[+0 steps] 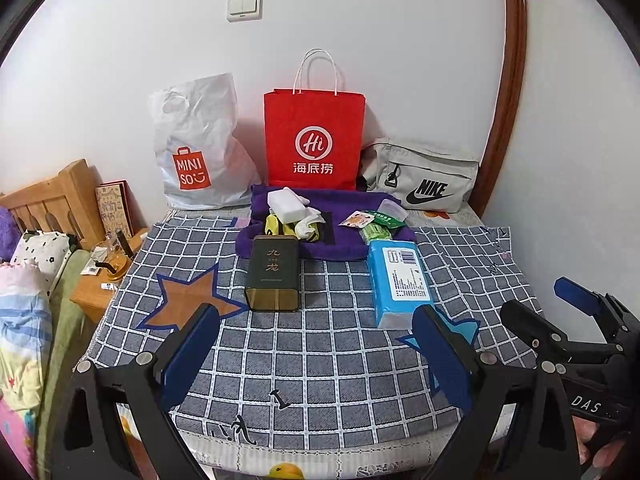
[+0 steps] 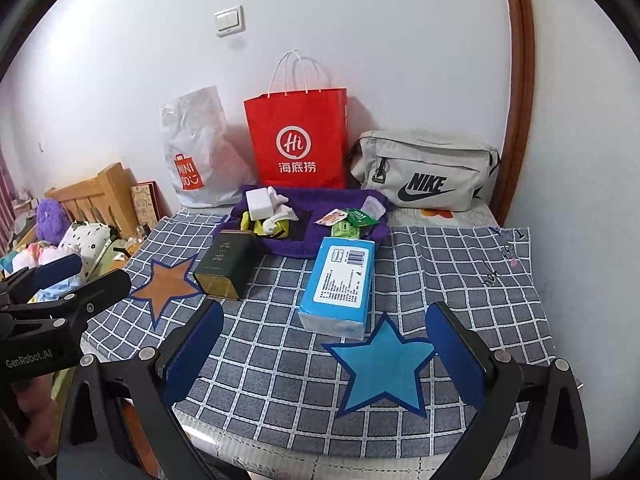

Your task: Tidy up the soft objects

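tissue pack on checked cloth; grippers apart

Both views look forward over open tongs from the bench's near edge; the 2 share the red bag ahead, well apart.

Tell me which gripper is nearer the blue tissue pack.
Right. The right gripper faces the blue plastic-wrapped tissue pack almost head-on, just short of it. The left gripper hovers further left, nearer the dark green tea tin.

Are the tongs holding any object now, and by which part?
Nothing is held. The left tongs and right tongs are both open above the checked cloth.
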### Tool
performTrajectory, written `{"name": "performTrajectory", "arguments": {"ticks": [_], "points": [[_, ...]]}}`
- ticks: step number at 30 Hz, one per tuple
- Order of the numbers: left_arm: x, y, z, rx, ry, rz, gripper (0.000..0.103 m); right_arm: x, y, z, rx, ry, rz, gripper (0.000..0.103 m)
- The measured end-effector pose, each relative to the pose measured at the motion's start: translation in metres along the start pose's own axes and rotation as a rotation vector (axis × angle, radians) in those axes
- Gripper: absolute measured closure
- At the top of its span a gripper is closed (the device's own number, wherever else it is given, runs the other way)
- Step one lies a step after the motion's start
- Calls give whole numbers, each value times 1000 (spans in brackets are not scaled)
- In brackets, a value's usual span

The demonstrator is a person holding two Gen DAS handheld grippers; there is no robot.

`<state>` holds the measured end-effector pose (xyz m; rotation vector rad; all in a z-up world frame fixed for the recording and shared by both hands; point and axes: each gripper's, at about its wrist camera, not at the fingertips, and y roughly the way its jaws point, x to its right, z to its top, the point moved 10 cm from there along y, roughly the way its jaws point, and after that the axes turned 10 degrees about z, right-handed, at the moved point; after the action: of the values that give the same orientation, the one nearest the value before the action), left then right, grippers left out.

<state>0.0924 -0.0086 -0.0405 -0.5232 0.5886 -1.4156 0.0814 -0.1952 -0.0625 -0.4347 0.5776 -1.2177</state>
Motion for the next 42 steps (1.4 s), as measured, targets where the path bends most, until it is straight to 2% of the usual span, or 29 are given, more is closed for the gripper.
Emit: {"name": "performTrajectory", "arguments": {"ticks": [42], "points": [[2,0,-8,-5,-6,-2,5,-6,-7,-6,0,-8,-11,3]]}}
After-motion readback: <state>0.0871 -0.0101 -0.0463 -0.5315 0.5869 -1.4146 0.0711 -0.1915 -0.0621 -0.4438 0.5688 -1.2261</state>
